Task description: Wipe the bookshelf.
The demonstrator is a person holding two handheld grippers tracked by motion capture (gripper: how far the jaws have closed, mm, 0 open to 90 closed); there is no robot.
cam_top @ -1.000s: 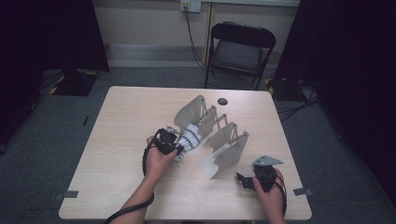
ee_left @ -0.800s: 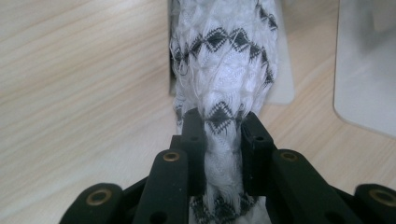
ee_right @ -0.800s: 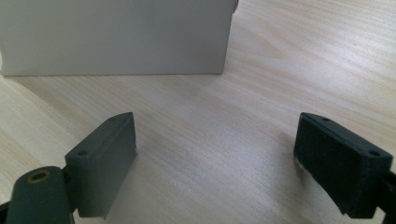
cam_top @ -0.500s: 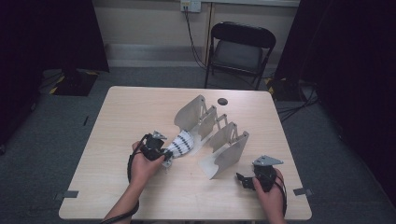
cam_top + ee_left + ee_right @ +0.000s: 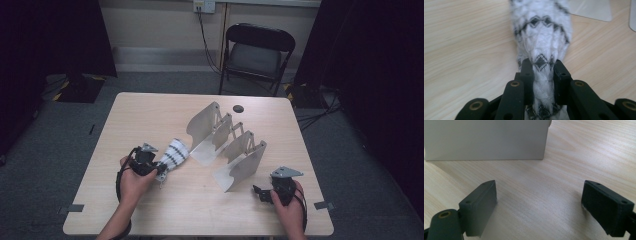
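Pale woodgrain table (image 5: 150, 125), fuzzy striped sock (image 5: 541, 37) pinched

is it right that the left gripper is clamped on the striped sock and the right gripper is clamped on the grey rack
Not quite. The left gripper is clamped on the striped sock, but the right gripper holds nothing: in the right gripper view its jaws stand wide open over bare table, short of the grey rack.

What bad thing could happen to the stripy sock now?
The left gripper pinches the sock only at one end, so it might slip out. The loose end lies close to the metal rack and could catch on it. The right gripper, open, rests near the rack's front plate and might bump it.
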